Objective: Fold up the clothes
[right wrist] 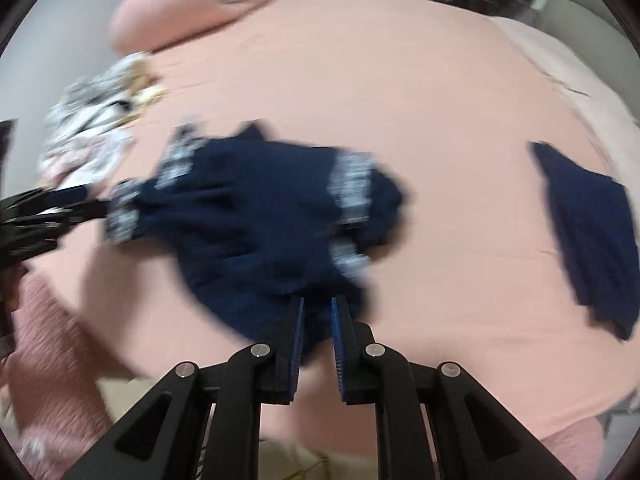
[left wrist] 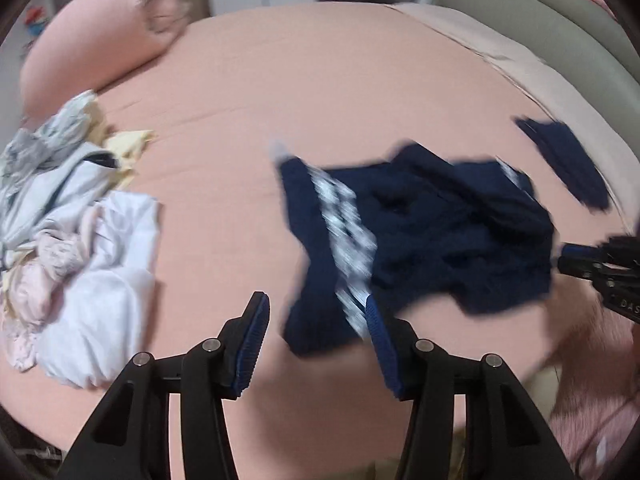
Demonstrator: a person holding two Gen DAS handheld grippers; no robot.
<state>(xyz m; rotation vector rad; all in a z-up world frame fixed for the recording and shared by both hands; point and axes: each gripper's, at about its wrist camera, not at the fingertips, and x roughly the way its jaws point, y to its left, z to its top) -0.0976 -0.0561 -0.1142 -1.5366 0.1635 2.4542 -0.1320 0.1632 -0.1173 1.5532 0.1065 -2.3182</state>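
Dark blue top [left wrist: 432, 236] lies bunched on pink bed [left wrist: 320, 92]. Your R gripper [right wrist: 318, 304] pinches its edge; L gripper [left wrist: 316, 304] wide apart, w/ nothing inside.

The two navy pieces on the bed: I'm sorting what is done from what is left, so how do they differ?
The navy garment with white trim lies crumpled mid-bed, and the right gripper pinches its near edge; the plain navy piece lies flat near the bed's right side, untouched. The first shows patterned white bands; the second shows none. Both are dark navy on the pink sheet.
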